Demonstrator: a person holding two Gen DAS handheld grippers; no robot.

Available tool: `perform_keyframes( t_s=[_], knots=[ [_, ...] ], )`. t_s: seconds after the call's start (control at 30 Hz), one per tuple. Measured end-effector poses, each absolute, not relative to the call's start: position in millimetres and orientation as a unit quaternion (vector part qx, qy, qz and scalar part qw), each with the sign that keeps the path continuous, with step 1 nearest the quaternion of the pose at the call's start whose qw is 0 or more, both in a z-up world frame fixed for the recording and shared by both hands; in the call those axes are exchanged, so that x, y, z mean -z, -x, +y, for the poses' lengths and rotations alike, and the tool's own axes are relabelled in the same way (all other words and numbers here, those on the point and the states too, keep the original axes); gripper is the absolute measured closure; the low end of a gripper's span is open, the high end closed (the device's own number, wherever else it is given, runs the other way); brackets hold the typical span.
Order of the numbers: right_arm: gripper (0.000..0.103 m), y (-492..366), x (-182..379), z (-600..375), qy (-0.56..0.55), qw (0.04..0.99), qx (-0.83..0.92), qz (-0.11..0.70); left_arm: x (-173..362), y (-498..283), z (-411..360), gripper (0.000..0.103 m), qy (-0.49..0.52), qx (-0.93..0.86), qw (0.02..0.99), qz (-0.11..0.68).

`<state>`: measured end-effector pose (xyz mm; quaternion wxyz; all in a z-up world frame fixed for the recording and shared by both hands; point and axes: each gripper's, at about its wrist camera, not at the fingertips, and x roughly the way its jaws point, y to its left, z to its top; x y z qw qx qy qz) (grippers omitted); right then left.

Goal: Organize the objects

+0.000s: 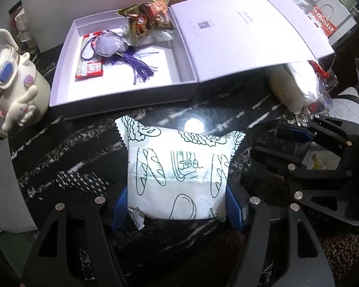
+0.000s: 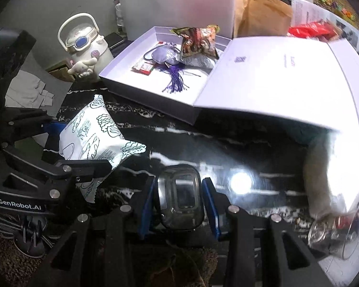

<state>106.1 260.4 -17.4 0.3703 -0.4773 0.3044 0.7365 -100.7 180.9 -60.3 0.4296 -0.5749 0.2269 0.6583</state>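
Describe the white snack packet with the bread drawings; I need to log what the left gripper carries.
The packet is a puffy, pillow-shaped white wrapper printed with dark line drawings of loaves, its end seams zigzag-cut. It looks like sealed plastic film, unopened. The left gripper clamps its near end between blue-padded fingers, one on each side. It hangs above the dark marbled table, short of the open white box.

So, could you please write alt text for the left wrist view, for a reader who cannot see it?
The left gripper holds a white snack packet printed with bread drawings above a dark marbled table. Beyond it lies an open white box containing a purple tassel and wrapped snacks; the right gripper is at right.
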Motion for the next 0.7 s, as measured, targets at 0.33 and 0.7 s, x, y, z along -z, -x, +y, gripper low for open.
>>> perform_keyframes(
  t_s=[0.33,0.7],
  knots=[
    [0.064,-77,12,302,0.477,0.349,-0.754,0.288,58,152,190,0.037,0.577,-0.676,0.403,0.218],
    [0.065,-43,11,343,0.48,0.311,-0.773,0.275,62,194,199,0.037,0.579,-0.694,0.37,0.213]
  ],
)
